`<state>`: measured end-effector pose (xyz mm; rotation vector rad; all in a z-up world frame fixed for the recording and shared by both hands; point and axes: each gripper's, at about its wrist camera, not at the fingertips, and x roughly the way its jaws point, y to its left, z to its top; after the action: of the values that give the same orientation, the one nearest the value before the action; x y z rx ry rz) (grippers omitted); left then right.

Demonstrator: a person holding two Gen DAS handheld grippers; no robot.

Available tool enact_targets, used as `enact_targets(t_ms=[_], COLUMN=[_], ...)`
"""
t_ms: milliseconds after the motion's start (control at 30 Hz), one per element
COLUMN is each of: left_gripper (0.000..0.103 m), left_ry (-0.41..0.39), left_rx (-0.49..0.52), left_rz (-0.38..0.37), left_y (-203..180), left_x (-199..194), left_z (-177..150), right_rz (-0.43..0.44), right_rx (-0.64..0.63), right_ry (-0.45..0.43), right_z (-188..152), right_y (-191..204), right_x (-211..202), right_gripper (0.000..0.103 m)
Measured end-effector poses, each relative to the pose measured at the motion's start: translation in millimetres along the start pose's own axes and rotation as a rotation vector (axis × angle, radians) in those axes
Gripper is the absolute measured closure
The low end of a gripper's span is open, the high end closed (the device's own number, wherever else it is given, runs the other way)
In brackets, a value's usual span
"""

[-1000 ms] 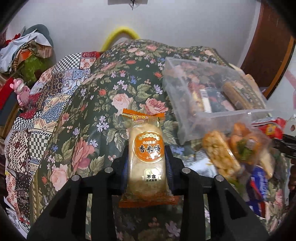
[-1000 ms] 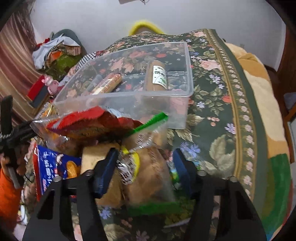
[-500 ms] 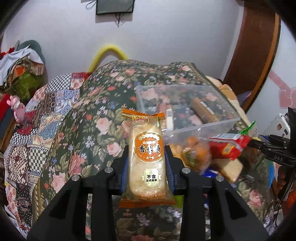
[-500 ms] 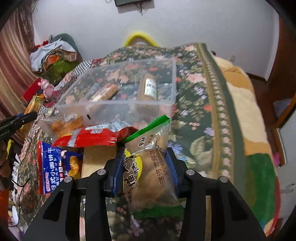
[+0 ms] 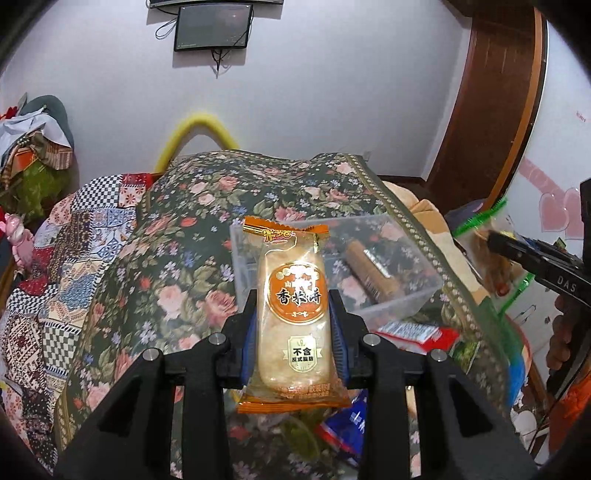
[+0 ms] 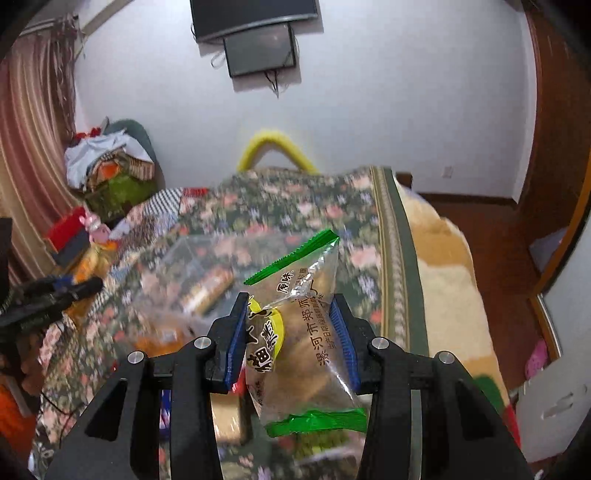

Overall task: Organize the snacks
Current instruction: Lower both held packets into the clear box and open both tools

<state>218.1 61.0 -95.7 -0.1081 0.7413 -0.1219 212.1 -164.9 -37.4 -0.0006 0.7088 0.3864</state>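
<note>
While a floral bedspread [image 5: 207,236] covers the bed below a wall-mounted screen [image 5: 212,27], an orange rice-cracker packet [image 5: 293,314] is pinched by the left gripper [image 5: 293,317], near a clear bin [image 5: 424,291]; a green-edged bread packet [image 6: 303,332] is clamped by the right gripper [image 6: 291,328].

home bedroom | floral bedspread [image 5: 207,266] | wall TV [image 6: 258,51] | curtain [image 6: 33,147]

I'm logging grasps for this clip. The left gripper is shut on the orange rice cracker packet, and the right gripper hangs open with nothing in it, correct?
Not quite. The left gripper is indeed shut on the orange rice cracker packet, but the right gripper is not open with nothing in it: the right wrist view shows it shut on a green-edged clear snack packet.
</note>
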Motion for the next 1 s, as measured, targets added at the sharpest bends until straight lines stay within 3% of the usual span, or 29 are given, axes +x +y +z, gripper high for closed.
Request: enact_targets(t_ms=[267,667,1000], left_gripper=[0.069,0.069,0.069], left_ry=[0.015,0.089,0.154], left_rx=[-0.007,0.012,-0.019], left_rz=[-0.008,0.021,0.021], left_y=[-3,2,14], left_x=[33,103,131], left_z=[20,25,16], right_rz=[0.057,0.073,0.117], right_rx=[-0.013,-0.027,-0.047], right_ry=[-0.006,0.135,0.249], right_z=[23,24,12], right_y=[20,29,33], right_x=[39,115,139], right_gripper=[0.063,0.063,0.060])
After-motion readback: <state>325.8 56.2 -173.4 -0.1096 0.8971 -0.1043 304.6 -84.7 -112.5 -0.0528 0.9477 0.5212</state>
